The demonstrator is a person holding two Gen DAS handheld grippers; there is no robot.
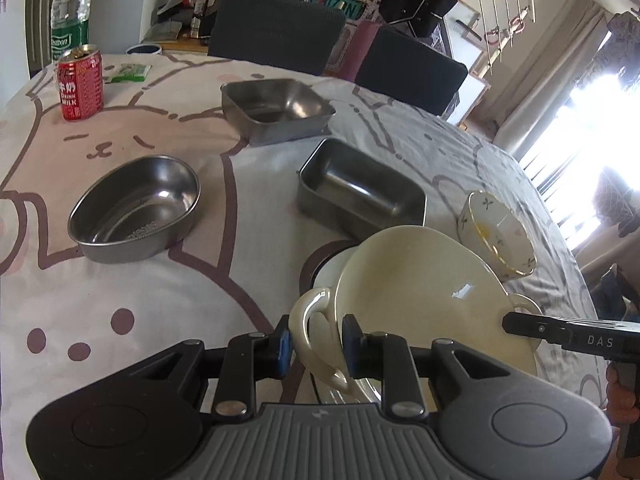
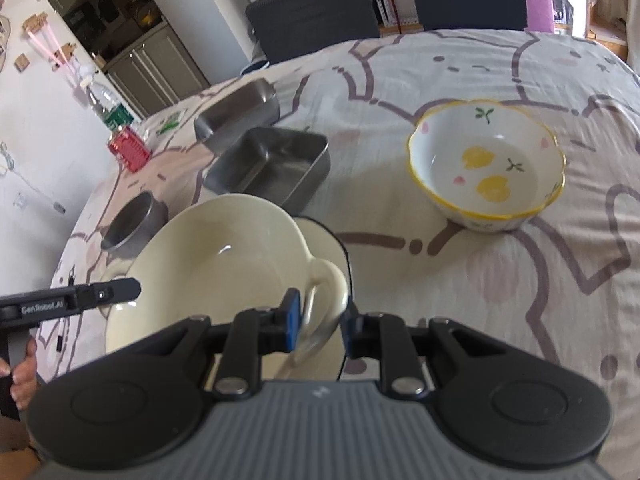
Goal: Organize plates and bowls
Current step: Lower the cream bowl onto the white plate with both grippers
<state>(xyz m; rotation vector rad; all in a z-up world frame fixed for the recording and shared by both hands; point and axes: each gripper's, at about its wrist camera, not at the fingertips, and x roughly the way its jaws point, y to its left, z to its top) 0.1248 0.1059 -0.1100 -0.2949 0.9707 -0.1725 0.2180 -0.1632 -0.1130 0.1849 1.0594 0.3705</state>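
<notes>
A cream bowl (image 1: 420, 292) with a loop handle on each side hangs tilted just above a white dish with a dark rim (image 1: 326, 258). My left gripper (image 1: 318, 342) is shut on the bowl's left handle (image 1: 308, 320). In the right wrist view my right gripper (image 2: 320, 326) is shut on the other handle (image 2: 328, 280) of the cream bowl (image 2: 216, 264). The dark-rimmed dish (image 2: 334, 248) shows behind it. A white bowl with yellow rim and fruit print (image 2: 486, 164) stands alone to the right, also seen as the printed bowl (image 1: 496, 236).
Three steel containers sit on the patterned tablecloth (image 1: 140, 312): an oval one (image 1: 136, 208), a square one (image 1: 276, 108) and a rectangular one (image 1: 360, 188). A red milk can (image 1: 80, 84) and a water bottle (image 1: 70, 8) stand far left. Dark chairs (image 1: 276, 28) line the far edge.
</notes>
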